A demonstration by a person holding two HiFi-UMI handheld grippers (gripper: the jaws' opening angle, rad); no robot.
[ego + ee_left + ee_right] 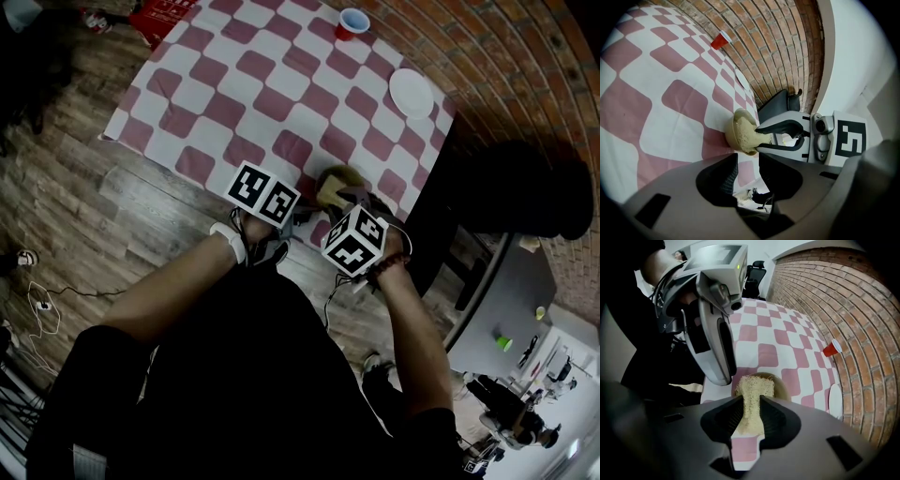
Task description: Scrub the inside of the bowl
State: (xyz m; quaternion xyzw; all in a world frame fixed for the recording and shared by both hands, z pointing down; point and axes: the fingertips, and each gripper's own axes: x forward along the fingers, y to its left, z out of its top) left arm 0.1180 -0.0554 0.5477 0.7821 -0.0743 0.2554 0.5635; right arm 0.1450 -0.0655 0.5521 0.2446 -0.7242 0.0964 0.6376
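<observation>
Nearest us, we are holding the left gripper low at the near edge of the bench. Its jaws are standing well apart with nothing pinched between them; through the gap we are seeing only the checked cloth and the floor below. Its tips are sitting just beside the bowl's rim, though we cannot tell whether they are touching it.

Just beyond, we are pointing the right gripper steeply down. Its jaws are clamping a yellowish sponge, whose free end is reaching into the bowl. The bowl is resting on the cloth close to the near edge, toward the bench's near right corner.

We are judging that the scrubbing itself is the step in hand. To do it well, we are wanting the sponge's face pressed flat against the inner wall and swept in circles round the wall and across the bottom. The hard jaw tips should be held clear of the bowl. The bowl looks light and is sitting near the drop, so bracing its rim with the free gripper should stop it sliding or tipping.

Farther off, a white plate is lying by the right edge and a red cup is standing near the far edge, both well apart from the work.
</observation>
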